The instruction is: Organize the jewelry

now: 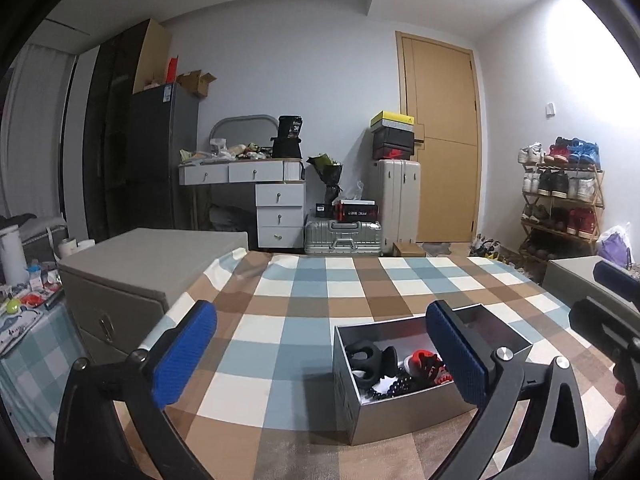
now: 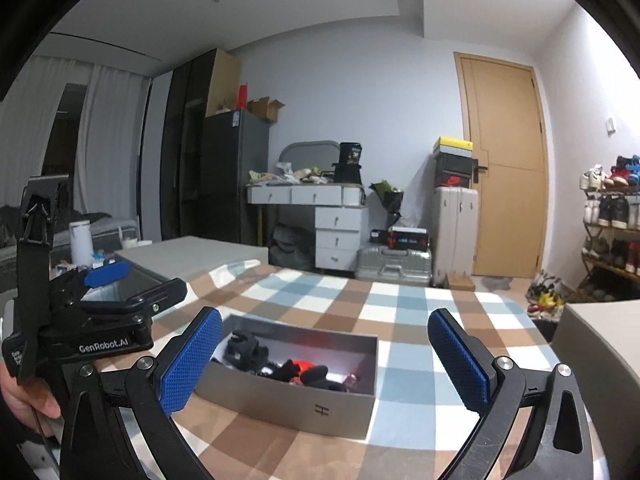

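An open grey box [image 1: 400, 416] stands on the checkered tablecloth [image 1: 304, 304]. It holds black hair clips [image 1: 366, 358], a dark bead bracelet [image 1: 394, 386] and a red and black piece [image 1: 426, 364]. My left gripper [image 1: 322, 356] is open and empty, its right finger in front of the box. In the right wrist view the box [image 2: 304, 400] lies between the fingers of my right gripper [image 2: 326, 364], which is open and empty above the near table edge. The left gripper's body [image 2: 100, 316] shows at the left there.
A grey cabinet [image 1: 132, 276] stands left of the table, another [image 2: 592, 344] at its right. Behind are a dresser [image 1: 256, 184], suitcases [image 1: 344, 236], a door [image 1: 440, 136] and a shoe rack [image 1: 560, 200]. A cluttered side table [image 1: 24, 312] is far left.
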### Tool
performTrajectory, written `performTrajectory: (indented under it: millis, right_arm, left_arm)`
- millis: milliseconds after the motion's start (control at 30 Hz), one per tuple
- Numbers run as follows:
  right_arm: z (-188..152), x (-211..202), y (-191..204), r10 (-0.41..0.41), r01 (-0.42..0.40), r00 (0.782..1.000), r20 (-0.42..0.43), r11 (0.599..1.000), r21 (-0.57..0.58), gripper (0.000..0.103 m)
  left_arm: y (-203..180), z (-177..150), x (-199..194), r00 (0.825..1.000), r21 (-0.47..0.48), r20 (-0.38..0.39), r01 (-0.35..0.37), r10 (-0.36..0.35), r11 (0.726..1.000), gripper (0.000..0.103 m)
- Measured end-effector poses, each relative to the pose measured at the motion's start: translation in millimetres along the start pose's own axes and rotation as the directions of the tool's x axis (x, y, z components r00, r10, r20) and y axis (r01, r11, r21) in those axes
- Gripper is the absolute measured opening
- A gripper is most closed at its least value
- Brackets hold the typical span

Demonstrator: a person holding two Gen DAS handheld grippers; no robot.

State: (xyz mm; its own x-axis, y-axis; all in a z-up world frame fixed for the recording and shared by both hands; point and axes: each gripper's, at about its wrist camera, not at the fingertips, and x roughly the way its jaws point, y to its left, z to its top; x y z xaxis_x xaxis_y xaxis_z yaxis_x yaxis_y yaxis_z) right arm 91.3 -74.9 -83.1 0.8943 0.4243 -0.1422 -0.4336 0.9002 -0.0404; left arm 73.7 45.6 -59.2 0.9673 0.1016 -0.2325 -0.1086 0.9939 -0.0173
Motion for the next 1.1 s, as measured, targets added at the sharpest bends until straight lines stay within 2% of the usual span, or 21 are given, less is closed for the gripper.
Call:
performTrajectory:
  millis: [167,233,367,433,567,1100]
  right_arm:
    - [-8,4,-4,-0.01,0.01,1.0,-0.023,1.0,0.011,0.103]
    - [-13,8,-4,-0.018,0.018,0.998,-0.057,1.0,0.014,0.103]
    - [-16,16,-8,-0.027,0.031,0.993,-0.117,0.999,0.036,0.103]
    - [-16,14,-7,-0.025,0.029,0.993,-0.115,0.999,0.032,0.103]
    - [-16,11,-9,-0.027,0.031,0.993,-0.117,0.999,0.033,0.103]
    - [-16,12,-8,-0.026,0.03,0.993,-0.118,0.999,0.033,0.103]
  left_arm:
    - [-6,-4,-3,1.0,0.028,0.004,0.005,-0.005,1.0,0.102]
    - [-6,-7,-3,0.999,0.016,-0.011,0.037,-0.036,0.999,0.102]
    - [-7,-6,1,0.997,0.009,-0.049,0.052,-0.051,0.999,0.102]
    - [-11,-6,7,0.995,0.023,-0.091,0.054,-0.052,0.998,0.102]
    - [-15,-8,-2,0.995,0.035,-0.069,0.075,-0.073,0.997,0.102]
    - [-15,-8,0,0.995,0.032,-0.074,0.064,-0.061,0.997,0.102]
